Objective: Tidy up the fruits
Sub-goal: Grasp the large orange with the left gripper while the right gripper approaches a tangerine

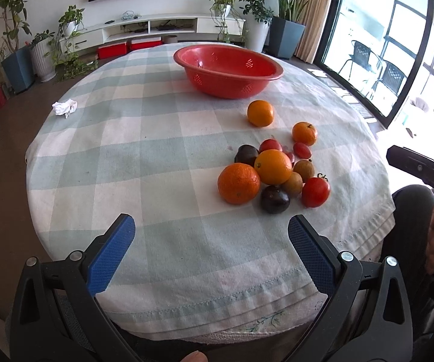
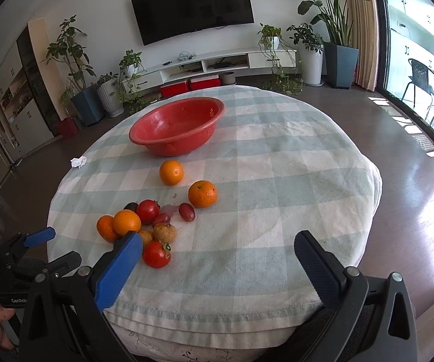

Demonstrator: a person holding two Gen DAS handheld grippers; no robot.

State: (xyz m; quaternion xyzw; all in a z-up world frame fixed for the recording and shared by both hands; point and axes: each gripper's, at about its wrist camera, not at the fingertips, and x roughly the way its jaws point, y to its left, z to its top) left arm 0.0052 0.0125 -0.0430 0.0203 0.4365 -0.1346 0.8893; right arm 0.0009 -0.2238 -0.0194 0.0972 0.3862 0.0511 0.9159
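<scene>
Both tools, left (image 1: 211, 226) and right (image 2: 218, 244), gape empty over the table (image 1: 156, 150), fruit (image 1: 272, 170) just ahead, bowl (image 1: 227, 71) beyond.

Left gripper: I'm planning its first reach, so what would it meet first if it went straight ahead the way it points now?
Probably nothing soon. The open left gripper points over bare checked tablecloth; the fruit pile lies right of that line and the red bowl far ahead, slightly right. Depth is hard to judge.
</scene>
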